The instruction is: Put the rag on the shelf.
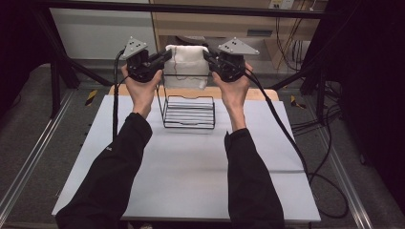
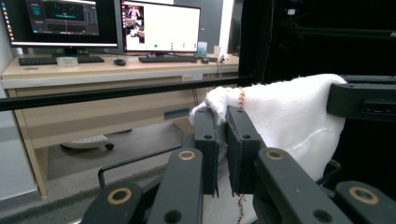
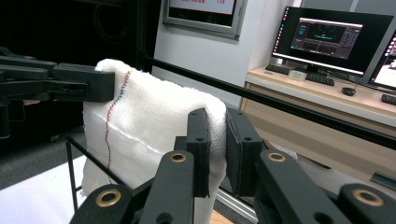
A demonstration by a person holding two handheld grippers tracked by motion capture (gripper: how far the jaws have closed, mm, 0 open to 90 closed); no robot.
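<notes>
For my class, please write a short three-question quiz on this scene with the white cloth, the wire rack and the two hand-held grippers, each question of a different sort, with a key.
1. True or false: the white cloth lies flat on the table.
2. Multiple choice: What stands on the table under the cloth? A) a black wire rack B) a glass bowl C) a stack of books
3. Short answer: How many grippers hold the cloth, and where on it?

Key
1. False: it hangs in the air, stretched between the grippers.
2. A: the wire rack stands at the table's far part.
3. Two: the left gripper and the right gripper each pinch an upper corner, jaws shut on it.
</notes>
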